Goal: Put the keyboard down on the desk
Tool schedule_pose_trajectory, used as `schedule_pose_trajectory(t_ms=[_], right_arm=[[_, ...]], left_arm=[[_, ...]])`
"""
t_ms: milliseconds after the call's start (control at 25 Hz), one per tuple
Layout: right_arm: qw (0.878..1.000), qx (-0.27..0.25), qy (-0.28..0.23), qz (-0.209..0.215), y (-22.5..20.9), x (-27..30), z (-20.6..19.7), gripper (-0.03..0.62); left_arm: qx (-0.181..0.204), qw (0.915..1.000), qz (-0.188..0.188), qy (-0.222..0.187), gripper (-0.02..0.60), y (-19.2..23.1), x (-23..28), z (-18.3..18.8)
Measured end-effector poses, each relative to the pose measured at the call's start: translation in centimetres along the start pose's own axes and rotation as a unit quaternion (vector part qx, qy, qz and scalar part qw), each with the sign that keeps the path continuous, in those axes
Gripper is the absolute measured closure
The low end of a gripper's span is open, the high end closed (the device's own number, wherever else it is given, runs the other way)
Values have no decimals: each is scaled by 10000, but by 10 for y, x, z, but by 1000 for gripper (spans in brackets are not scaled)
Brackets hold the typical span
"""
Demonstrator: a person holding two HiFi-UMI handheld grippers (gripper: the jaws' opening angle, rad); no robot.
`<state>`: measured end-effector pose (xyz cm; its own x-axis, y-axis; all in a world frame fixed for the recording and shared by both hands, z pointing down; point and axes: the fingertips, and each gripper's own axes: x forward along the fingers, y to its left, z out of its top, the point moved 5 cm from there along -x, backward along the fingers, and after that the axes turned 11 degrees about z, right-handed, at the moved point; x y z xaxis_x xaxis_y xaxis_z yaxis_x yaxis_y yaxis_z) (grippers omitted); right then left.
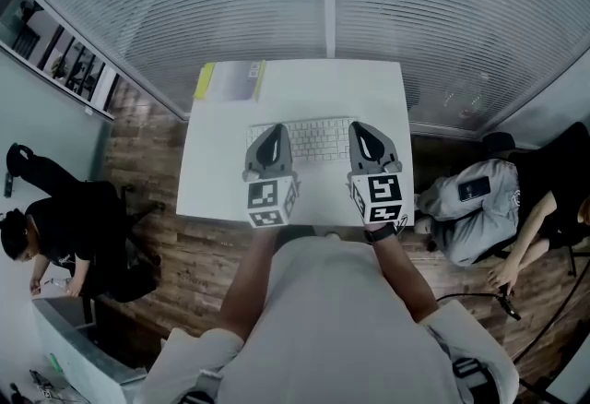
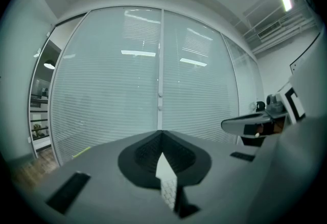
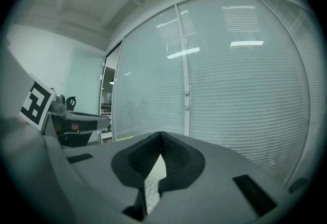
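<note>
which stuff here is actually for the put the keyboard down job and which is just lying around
For the job:
keyboard
white desk
left tongs, shut
right tongs, shut

Just lying about:
grey pad with a yellow-green edge, far left corner of the desk
seated person in black
seated person in grey

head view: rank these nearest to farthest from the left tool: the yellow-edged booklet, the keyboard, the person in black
1. keyboard: right beside the left tool, mid-desk.
2. yellow-edged booklet: far left corner of the desk.
3. person in black: off the desk, away at the left.
</note>
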<state>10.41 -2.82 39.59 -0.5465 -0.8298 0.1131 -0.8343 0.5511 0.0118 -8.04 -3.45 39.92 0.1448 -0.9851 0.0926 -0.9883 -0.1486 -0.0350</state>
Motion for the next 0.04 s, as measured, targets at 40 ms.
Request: schedule_pose_trajectory(t_ms=[40], right_arm=[[10000, -5, 3, -4, 1, -2, -1, 585]], left_arm=[[6, 10000, -11, 3, 568, -1, -1, -1]])
